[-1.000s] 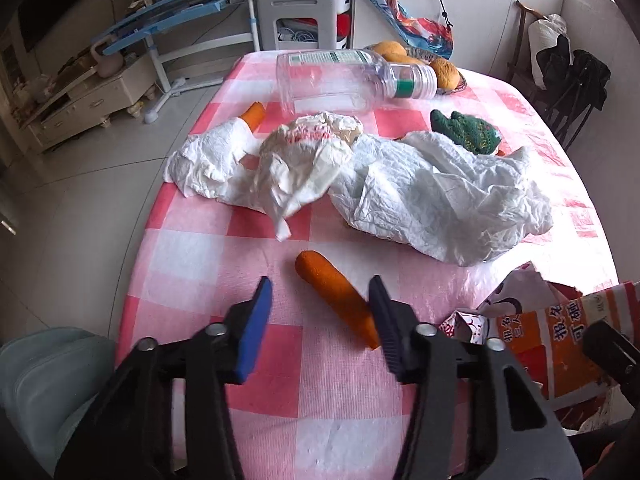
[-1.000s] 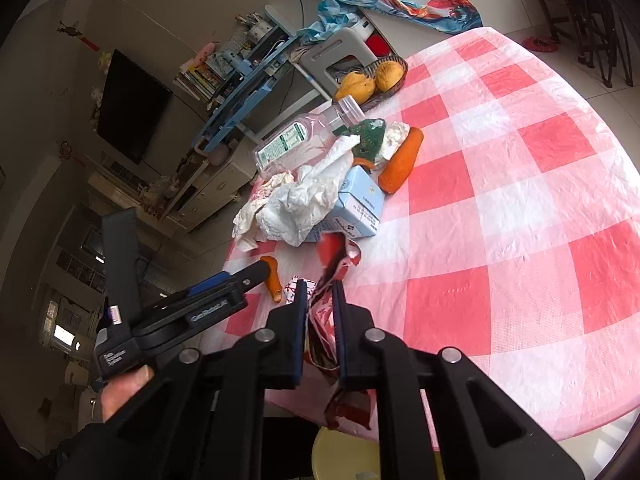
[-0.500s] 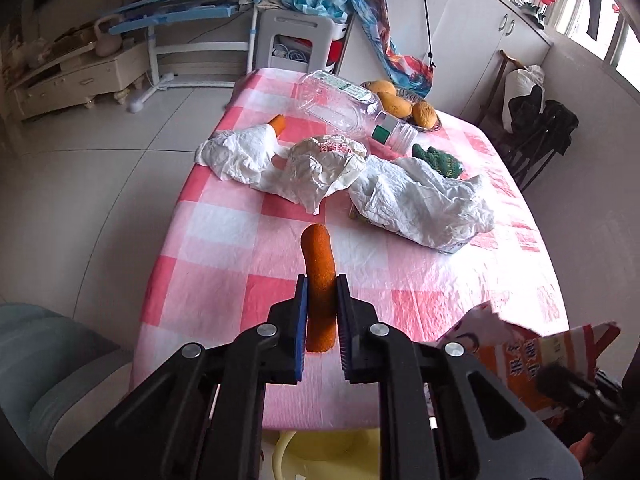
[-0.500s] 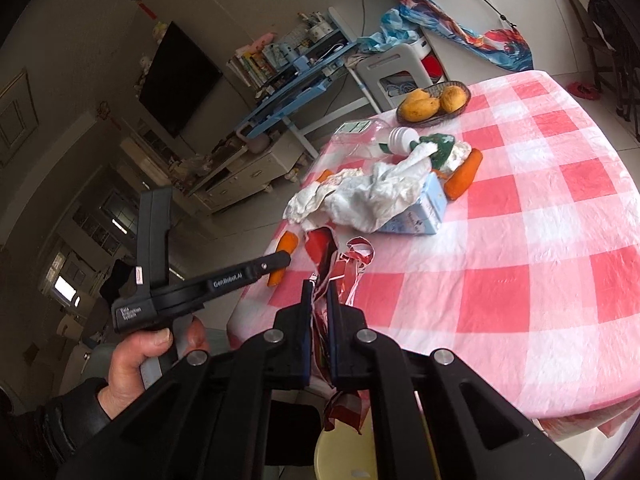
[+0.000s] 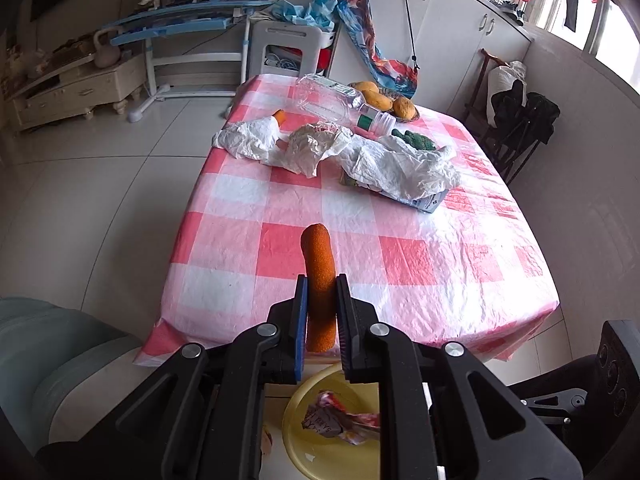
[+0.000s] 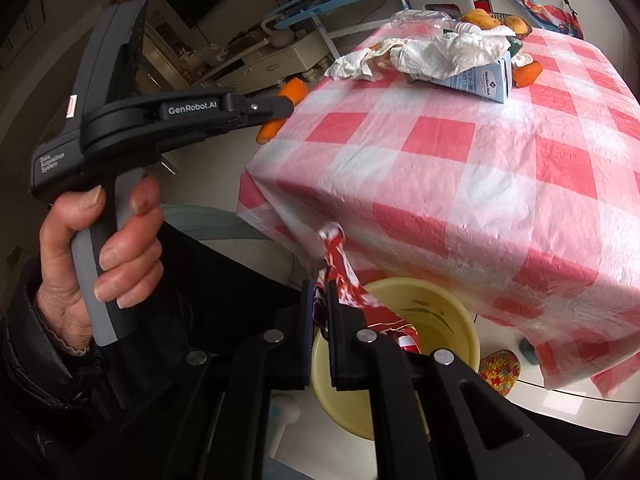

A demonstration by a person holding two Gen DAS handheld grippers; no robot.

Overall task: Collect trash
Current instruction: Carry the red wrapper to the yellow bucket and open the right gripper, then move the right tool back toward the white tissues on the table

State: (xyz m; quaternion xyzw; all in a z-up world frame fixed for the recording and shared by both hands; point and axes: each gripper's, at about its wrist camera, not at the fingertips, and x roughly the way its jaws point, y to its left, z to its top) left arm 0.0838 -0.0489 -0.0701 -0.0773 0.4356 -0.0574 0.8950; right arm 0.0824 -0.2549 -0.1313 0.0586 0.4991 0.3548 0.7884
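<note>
The left gripper (image 5: 320,300), jaws just clenched on the orange foam carrot (image 5: 319,280), and the right gripper (image 6: 318,308), grasping the crumpled red wrapper (image 6: 334,256), are now hanging over the round yellow plastic bin (image 6: 460,316), ready for dropping.

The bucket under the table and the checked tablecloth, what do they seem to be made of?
The bucket looks like smooth, pale yellow moulded plastic with a slight sheen. The tablecloth looks like thin plastic sheeting: it shines, wrinkles finely and hangs stiffly over the edge.
</note>
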